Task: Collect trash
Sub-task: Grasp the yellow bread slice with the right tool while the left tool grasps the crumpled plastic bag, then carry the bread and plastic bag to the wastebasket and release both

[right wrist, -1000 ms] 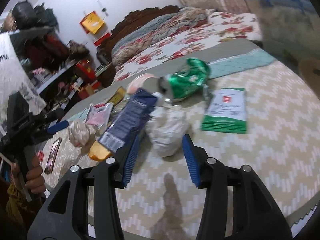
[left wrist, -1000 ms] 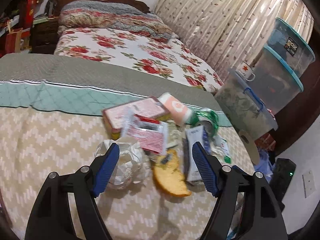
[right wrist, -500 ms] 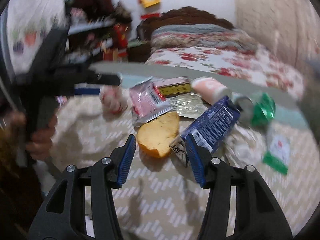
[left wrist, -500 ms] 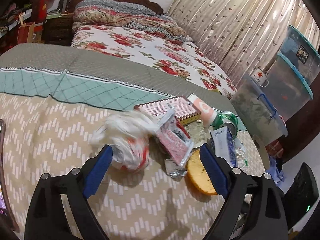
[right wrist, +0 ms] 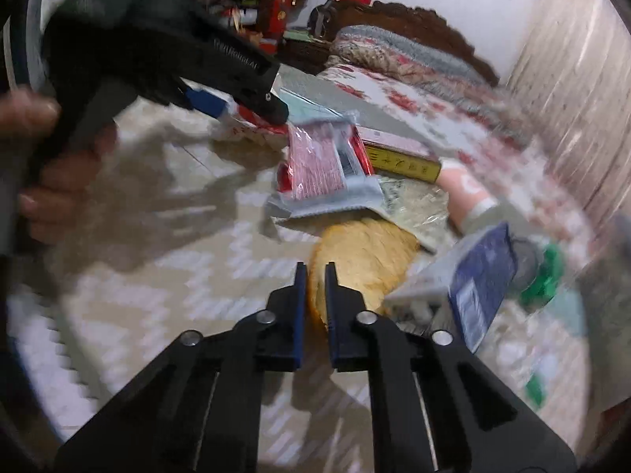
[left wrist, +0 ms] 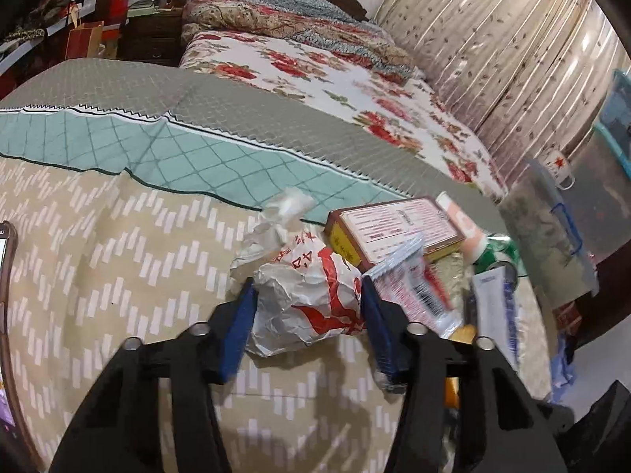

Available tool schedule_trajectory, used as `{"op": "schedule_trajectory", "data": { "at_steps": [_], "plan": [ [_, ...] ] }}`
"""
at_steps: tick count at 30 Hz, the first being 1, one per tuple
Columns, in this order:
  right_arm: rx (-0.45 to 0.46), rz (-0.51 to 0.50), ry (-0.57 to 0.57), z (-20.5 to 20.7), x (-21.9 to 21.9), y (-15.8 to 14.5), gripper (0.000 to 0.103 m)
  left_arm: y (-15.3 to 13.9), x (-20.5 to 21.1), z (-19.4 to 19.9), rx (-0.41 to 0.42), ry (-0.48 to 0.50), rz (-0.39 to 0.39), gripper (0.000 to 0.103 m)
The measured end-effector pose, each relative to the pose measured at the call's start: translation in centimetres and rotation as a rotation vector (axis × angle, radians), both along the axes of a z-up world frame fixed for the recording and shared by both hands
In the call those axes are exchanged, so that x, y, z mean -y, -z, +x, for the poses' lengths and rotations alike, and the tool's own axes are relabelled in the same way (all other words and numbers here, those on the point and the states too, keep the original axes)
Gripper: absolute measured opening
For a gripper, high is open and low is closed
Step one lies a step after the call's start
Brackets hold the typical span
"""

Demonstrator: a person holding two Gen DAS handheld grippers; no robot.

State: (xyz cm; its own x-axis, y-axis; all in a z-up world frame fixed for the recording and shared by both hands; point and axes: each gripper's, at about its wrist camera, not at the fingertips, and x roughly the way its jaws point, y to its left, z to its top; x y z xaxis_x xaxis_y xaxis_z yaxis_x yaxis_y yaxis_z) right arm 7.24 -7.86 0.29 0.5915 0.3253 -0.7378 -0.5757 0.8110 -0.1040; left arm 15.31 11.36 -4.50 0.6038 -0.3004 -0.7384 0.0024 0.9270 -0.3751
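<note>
Red-printed crumpled bag [left wrist: 311,299] sits clamped in left gripper [left wrist: 303,317]; right gripper [right wrist: 315,276] pinches bread [right wrist: 366,260].

left hand-held gripper [left wrist: 305,307] | just closing, pads pressing crumpled plastic bag [left wrist: 311,295] | on zigzag bedspread [left wrist: 118,260]

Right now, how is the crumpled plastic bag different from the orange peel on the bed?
The bag is white with red print; the peel is plain orange-yellow. The bag is a bulky, wrinkled wad, while the peel is a thin curved slab. The bag sits between the left gripper's half-open pads; the peel's edge is pinched in the right gripper's near-shut pads. Both lie on the zigzag bedcover beside the trash pile.
</note>
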Motion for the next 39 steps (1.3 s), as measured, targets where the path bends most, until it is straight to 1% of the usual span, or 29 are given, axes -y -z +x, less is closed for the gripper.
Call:
{"op": "schedule_trajectory", "data": {
  "at_steps": [2, 3, 5, 6, 8, 10, 11, 13, 16, 17, 19, 22, 24, 25, 27, 31, 34, 37, 39],
  "plan": [
    [-0.046, 0.144, -0.017, -0.8, 1.4, -1.7, 0.009, -0.8, -0.2, -0.8, 0.019, -0.002, 0.014, 0.047],
    [-0.059, 0.198, -0.024, -1.2, 2.0, -2.2, 0.009, -1.3, -0.6, -1.4, 0.029, -0.009, 0.011, 0.047],
    [-0.110, 0.343, -0.045, -1.8, 3.8, -3.5, 0.009, -2.5, -1.6, -2.7, 0.060, -0.022, -0.027, 0.047],
    [-0.124, 0.393, -0.049, -2.0, 4.5, -3.9, 0.009, -3.2, -1.9, -3.4, 0.078, -0.025, -0.042, 0.047],
    [-0.143, 0.475, -0.044, -2.4, 6.0, -4.7, 0.009, -4.7, -2.2, -4.6, 0.115, -0.015, -0.067, 0.047],
    [-0.148, 0.537, -0.012, -3.2, 7.8, -4.7, 0.009, -6.0, -1.6, -5.6, 0.143, 0.023, -0.089, 0.047],
    [-0.146, 0.569, 0.017, -3.3, 9.0, -4.8, 0.009, -6.7, -0.7, -5.9, 0.157, 0.059, -0.093, 0.047],
    [-0.132, 0.600, 0.069, -3.6, 10.9, -4.8, 0.009, -7.6, 1.6, -6.3, 0.173, 0.131, -0.087, 0.047],
    [-0.118, 0.663, 0.168, -4.2, 15.0, -4.6, 0.009, -8.5, 7.1, -6.2, 0.174, 0.280, -0.071, 0.048],
    [-0.117, 0.680, 0.195, -4.4, 16.1, -4.5, 0.009, -8.5, 8.5, -6.1, 0.168, 0.312, -0.069, 0.048],
    [-0.098, 0.709, 0.274, -4.8, 19.3, -4.1, 0.009, -8.4, 12.1, -5.5, 0.145, 0.392, -0.073, 0.048],
    [-0.085, 0.760, 0.358, -5.3, 23.7, -3.7, 0.009, -7.8, 18.9, -4.2, 0.096, 0.536, -0.093, 0.048],
    [-0.078, 0.803, 0.418, -5.2, 26.9, -3.3, 0.009, -7.1, 22.5, -3.5, 0.069, 0.597, -0.085, 0.048],
    [-0.072, 0.816, 0.447, -5.1, 28.3, -3.1, 0.009, -6.8, 25.1, -2.9, 0.053, 0.639, -0.082, 0.048],
    [-0.045, 0.830, 0.513, -5.2, 31.2, -2.7, 0.009, -6.2, 28.6, -2.3, 0.031, 0.692, -0.079, 0.048],
    [0.017, 0.814, 0.630, -5.4, 36.6, -2.1, 0.009, -5.3, 37.0, -1.0, -0.006, 0.808, -0.079, 0.048],
    [0.059, 0.803, 0.715, -5.3, 40.7, -1.7, 0.009, -4.7, 43.1, -0.2, -0.017, 0.876, -0.073, 0.048],
    [0.082, 0.798, 0.785, -4.6, 44.4, -1.2, 0.009, -4.5, 47.1, 0.6, -0.018, 0.922, -0.067, 0.048],
    [0.097, 0.789, 0.821, -3.9, 46.6, -0.9, 0.009, -4.2, 50.6, 1.3, -0.023, 0.953, -0.071, 0.051]
  ]
}}
